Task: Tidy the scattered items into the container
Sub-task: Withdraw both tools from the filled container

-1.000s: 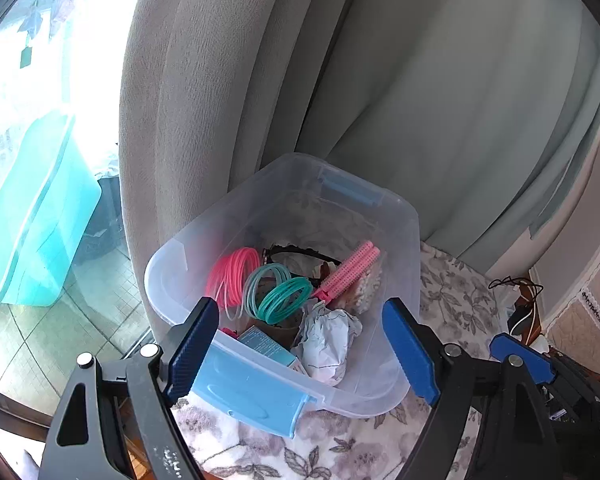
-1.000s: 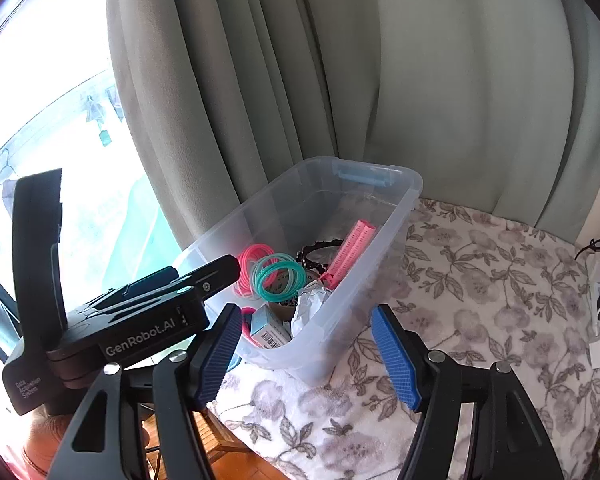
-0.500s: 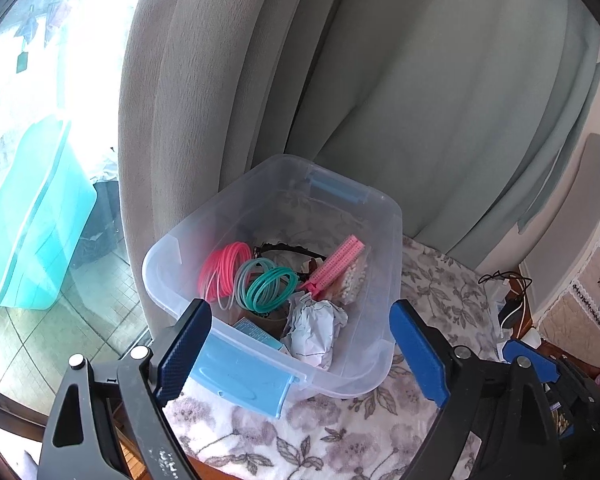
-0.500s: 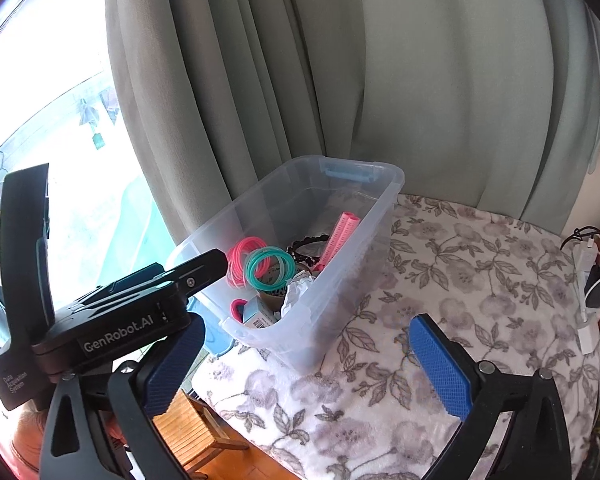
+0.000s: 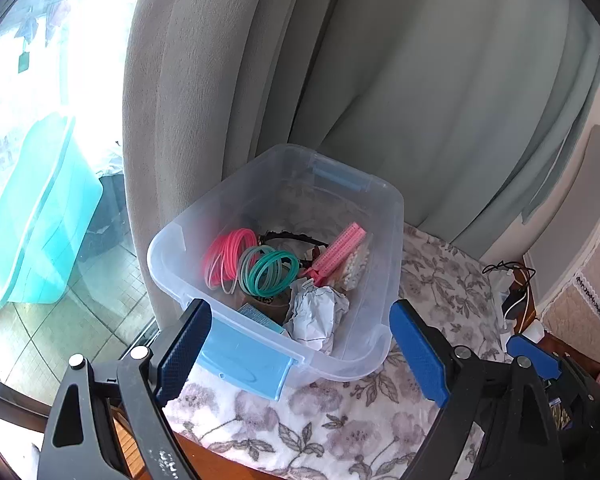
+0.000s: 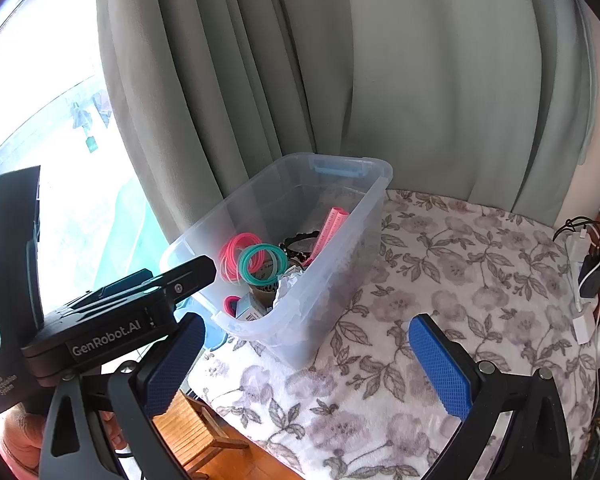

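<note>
A clear plastic bin (image 5: 396, 216) with blue latches stands on the floral cloth (image 6: 460, 264), close against the curtain. In it lie pink bangles (image 5: 228, 252), teal bangles (image 5: 272, 274), a black headband (image 5: 292, 238), a pink comb-like clip (image 5: 340, 248), crumpled paper (image 5: 316, 312) and a small blue box (image 5: 260, 316). My left gripper (image 5: 300, 348) is open just short of the bin's near end, and its pads touch nothing. My right gripper (image 6: 308, 366) is wide open above the cloth, to the right of the bin's near corner, with nothing between its fingers.
Grey-green curtains (image 6: 340, 80) hang right behind the bin. A bright window (image 5: 40, 160) with a teal tub outside is on the left. Chargers and cables (image 6: 584, 272) lie at the cloth's right edge. The left unit's black housing (image 6: 112, 320) fills the lower left of the right wrist view.
The right gripper's jaws have spread much wider and the left's slightly. The bin looks a little farther off in both views. The items in it have not moved.
</note>
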Demonstrator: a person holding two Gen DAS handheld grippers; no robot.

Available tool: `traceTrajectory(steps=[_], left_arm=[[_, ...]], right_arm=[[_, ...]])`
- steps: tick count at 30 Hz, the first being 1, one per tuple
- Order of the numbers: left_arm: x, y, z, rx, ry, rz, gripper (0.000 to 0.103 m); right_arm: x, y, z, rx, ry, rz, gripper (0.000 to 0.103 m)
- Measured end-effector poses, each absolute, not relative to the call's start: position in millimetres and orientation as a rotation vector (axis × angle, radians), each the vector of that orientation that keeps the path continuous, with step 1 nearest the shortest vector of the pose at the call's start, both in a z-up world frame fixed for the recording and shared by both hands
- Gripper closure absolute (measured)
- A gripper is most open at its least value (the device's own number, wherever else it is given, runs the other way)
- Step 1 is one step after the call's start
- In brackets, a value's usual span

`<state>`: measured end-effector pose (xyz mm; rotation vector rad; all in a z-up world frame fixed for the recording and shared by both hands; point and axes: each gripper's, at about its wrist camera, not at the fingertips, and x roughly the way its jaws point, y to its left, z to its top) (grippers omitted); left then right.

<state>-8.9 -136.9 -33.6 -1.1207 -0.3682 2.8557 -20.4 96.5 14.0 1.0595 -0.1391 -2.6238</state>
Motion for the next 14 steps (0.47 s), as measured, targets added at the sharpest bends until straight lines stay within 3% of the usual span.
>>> traceTrajectory(steps=[14], left_arm=[[-2.4, -141.7, -35.3, -1.064, -0.338, 2.911, 0.012]], right_arm=[[-18.9, 90.9, 11.8, 1.069, -0.125, -2.604, 0.0]])
